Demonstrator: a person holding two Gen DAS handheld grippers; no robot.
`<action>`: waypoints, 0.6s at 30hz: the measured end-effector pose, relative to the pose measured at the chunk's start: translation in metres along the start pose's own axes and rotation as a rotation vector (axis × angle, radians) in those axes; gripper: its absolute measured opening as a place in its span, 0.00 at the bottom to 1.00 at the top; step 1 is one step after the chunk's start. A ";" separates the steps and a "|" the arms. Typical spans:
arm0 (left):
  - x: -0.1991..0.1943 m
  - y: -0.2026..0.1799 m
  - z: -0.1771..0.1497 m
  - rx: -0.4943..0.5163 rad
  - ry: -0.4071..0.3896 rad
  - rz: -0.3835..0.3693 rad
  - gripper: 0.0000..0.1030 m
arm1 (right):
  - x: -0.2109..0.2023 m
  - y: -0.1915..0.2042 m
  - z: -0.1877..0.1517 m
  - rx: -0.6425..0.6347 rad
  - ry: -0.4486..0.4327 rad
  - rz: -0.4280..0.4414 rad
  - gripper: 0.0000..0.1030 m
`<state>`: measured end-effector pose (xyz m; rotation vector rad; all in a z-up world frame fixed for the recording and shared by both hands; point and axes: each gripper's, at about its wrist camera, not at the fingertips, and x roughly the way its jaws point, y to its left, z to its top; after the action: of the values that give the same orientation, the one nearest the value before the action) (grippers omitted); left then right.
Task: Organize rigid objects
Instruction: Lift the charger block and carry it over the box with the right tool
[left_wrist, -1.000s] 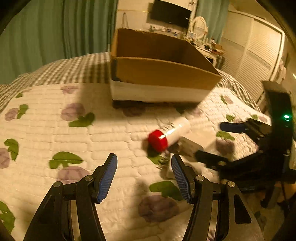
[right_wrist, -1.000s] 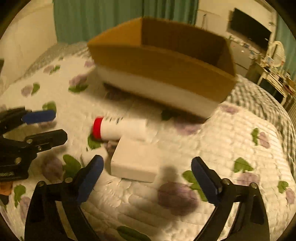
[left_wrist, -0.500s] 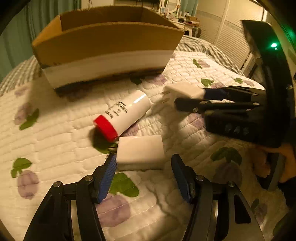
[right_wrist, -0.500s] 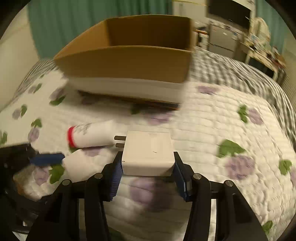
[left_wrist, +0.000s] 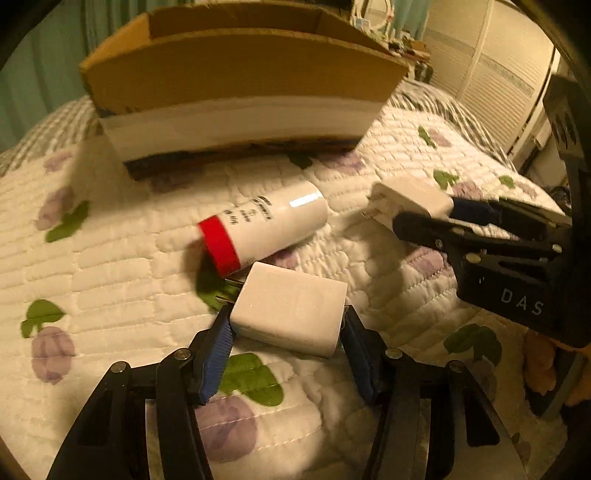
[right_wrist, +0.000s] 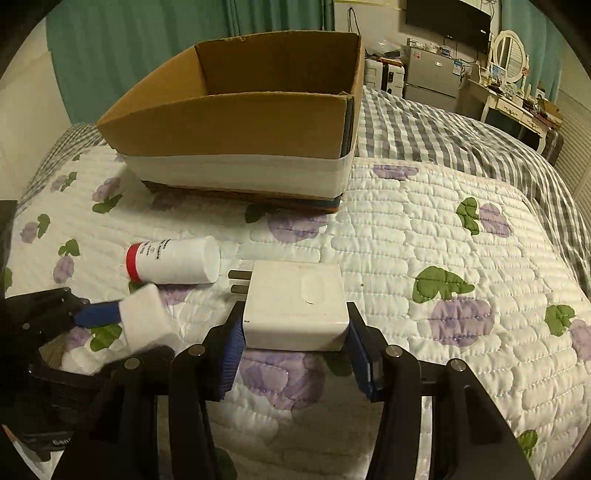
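My left gripper (left_wrist: 286, 332) is shut on a white plug adapter (left_wrist: 291, 314), its prongs pointing left, just above the quilt. My right gripper (right_wrist: 293, 334) is shut on a second white plug adapter (right_wrist: 295, 306), held above the quilt; that adapter also shows in the left wrist view (left_wrist: 412, 203). A white bottle with a red cap (left_wrist: 262, 227) lies on its side on the quilt between the adapters and the open cardboard box (right_wrist: 236, 125). The bottle (right_wrist: 171, 260) and the left gripper's adapter (right_wrist: 144, 317) show at the left of the right wrist view.
The box stands at the far side of the flowered quilt (right_wrist: 424, 258). A checked blanket (right_wrist: 443, 133) covers the bed behind it. A fridge and a dresser (right_wrist: 517, 107) stand beyond the bed.
My left gripper has closed on its adapter and lifted it slightly. My right gripper has kept hold of its adapter and moved back and right, away from the box.
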<state>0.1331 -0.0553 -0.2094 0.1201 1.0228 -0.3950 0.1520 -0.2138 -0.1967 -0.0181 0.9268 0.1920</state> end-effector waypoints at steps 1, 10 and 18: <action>-0.005 0.002 0.000 -0.008 -0.020 0.006 0.55 | -0.001 0.001 0.000 0.000 -0.001 0.001 0.49; -0.046 0.007 -0.011 -0.043 -0.133 0.049 0.55 | -0.018 0.013 -0.006 -0.026 -0.016 0.015 0.49; -0.089 0.004 -0.018 -0.068 -0.234 0.085 0.55 | -0.054 0.020 -0.010 -0.014 -0.061 0.042 0.49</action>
<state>0.0790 -0.0228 -0.1436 0.0550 0.7968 -0.2889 0.1091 -0.2038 -0.1584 -0.0058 0.8651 0.2372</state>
